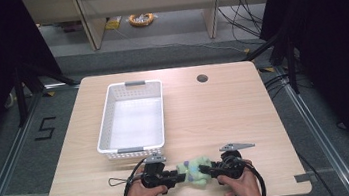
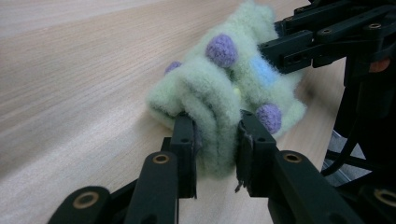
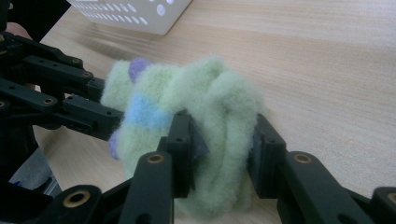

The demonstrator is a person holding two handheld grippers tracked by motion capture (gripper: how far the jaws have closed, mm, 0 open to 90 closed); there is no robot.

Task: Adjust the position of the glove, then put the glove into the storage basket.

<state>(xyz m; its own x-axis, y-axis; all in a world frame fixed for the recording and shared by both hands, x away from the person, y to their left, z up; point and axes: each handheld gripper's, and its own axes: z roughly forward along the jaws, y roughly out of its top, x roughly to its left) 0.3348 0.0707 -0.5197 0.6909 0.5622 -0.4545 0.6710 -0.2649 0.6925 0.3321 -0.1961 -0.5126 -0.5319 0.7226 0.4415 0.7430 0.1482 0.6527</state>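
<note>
Both the left gripper (image 1: 176, 177) and right gripper (image 1: 210, 170) are clenching the fuzzy green sock (image 1: 195, 170). It is lying on the table (image 1: 215, 118) near the white basket (image 1: 109, 117), apparently awaiting folding or binning.

both forearms enter from the bottom edge of the high view and angle inward. the left hand (image 1: 139, 195) and the right hand (image 1: 243, 185) each grip a tool low over the table. the left gripper (image 1: 174, 177) and right gripper (image 1: 210, 170) point at each other (tips nearly meeting), jaws of each pinched on soft fabric.
</note>
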